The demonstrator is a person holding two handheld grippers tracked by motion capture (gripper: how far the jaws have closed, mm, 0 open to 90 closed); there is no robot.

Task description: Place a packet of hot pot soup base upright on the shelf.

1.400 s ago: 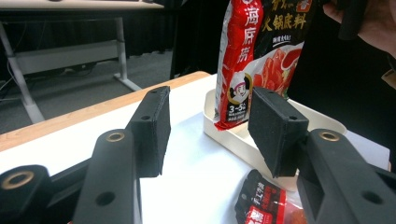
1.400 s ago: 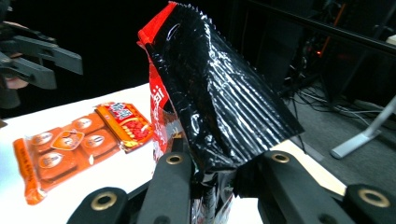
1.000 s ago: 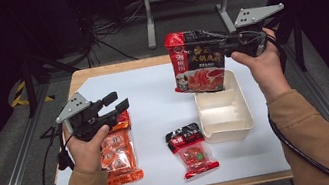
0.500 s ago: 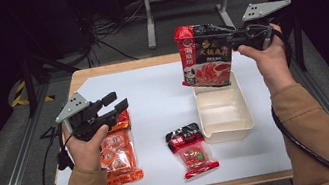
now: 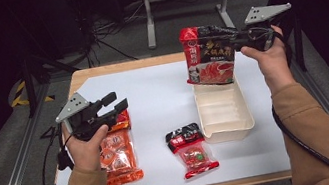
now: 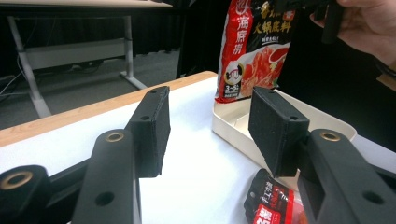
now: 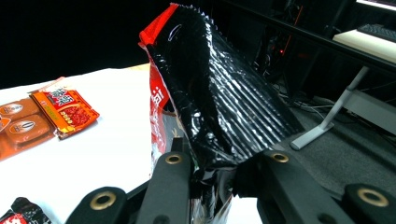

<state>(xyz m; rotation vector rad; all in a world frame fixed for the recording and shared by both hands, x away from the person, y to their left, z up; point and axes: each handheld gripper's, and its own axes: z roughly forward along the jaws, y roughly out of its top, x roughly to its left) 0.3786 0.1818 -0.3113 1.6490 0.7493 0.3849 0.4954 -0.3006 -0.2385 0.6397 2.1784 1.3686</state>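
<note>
The right claw (image 5: 225, 42) pinches the top edge of a red-and-black glossy foil sauce packet (image 5: 208, 57), hanging it upright over the far end of the cream plastic tray (image 5: 227, 130), likely to drop it in. The left claw (image 5: 116, 103) waits, partly open and empty, over the bench (image 5: 153, 99).

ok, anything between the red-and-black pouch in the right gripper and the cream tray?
Nothing visible. The right gripper holds the pouch by its top, bottom edge hanging over the tray's far end; the tray looks empty. The small red packet lies beside it.
</note>
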